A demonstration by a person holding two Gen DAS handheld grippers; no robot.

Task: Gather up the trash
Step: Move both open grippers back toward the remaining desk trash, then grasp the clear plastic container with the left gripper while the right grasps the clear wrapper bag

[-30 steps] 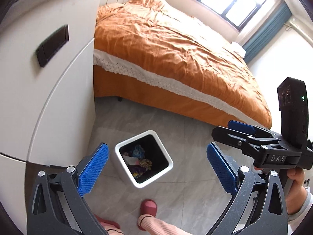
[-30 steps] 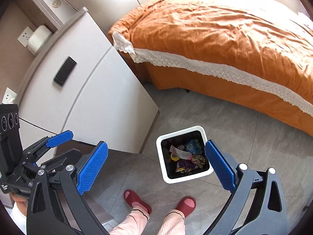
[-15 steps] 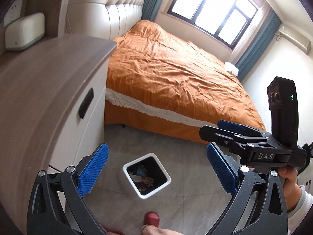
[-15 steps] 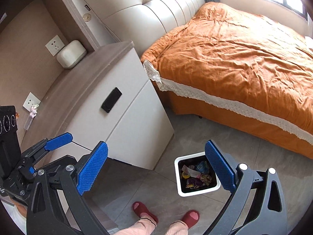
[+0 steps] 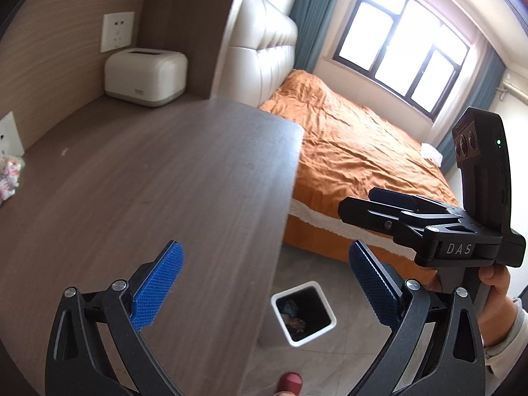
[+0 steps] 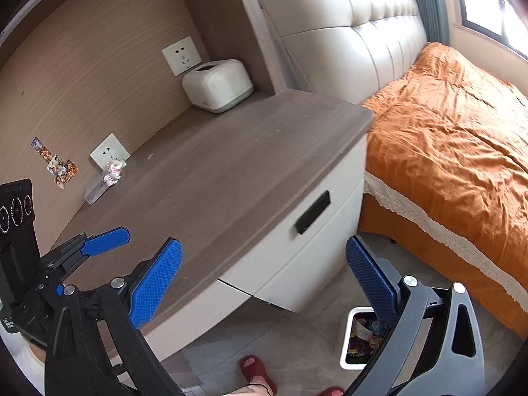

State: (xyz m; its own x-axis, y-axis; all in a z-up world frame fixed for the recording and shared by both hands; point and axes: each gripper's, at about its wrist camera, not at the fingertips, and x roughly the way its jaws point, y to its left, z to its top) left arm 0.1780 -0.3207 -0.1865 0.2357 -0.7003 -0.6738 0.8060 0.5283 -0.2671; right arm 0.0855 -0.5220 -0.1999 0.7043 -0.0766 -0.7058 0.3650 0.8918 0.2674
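Observation:
A crumpled shiny wrapper (image 6: 114, 168) lies on a clear plastic piece (image 6: 95, 192) at the back of the brown nightstand top (image 6: 231, 171), below a wall socket. The left wrist view shows the wrapper (image 5: 8, 178) only at its left edge. A white square bin (image 5: 295, 289) with several wrappers inside stands on the floor beside the nightstand; in the right wrist view the bin (image 6: 345, 340) is partly behind a finger. My left gripper (image 5: 264, 254) is open and holds nothing, above the nightstand's edge. My right gripper (image 6: 264, 247) is open too, with nothing between its blue pads.
A white tissue box (image 6: 217, 84) sits at the far corner of the nightstand, under a socket. An orange bed (image 6: 462, 151) fills the right side. The drawer front carries a black handle (image 6: 313, 213). Stickers (image 6: 54, 165) are on the wall. A person's red slipper (image 6: 254, 368) stands near the bin.
Both views have risen and swung from looking down at the bin to looking across the nightstand top. The bin now sits low in each view. Both grippers stayed open.

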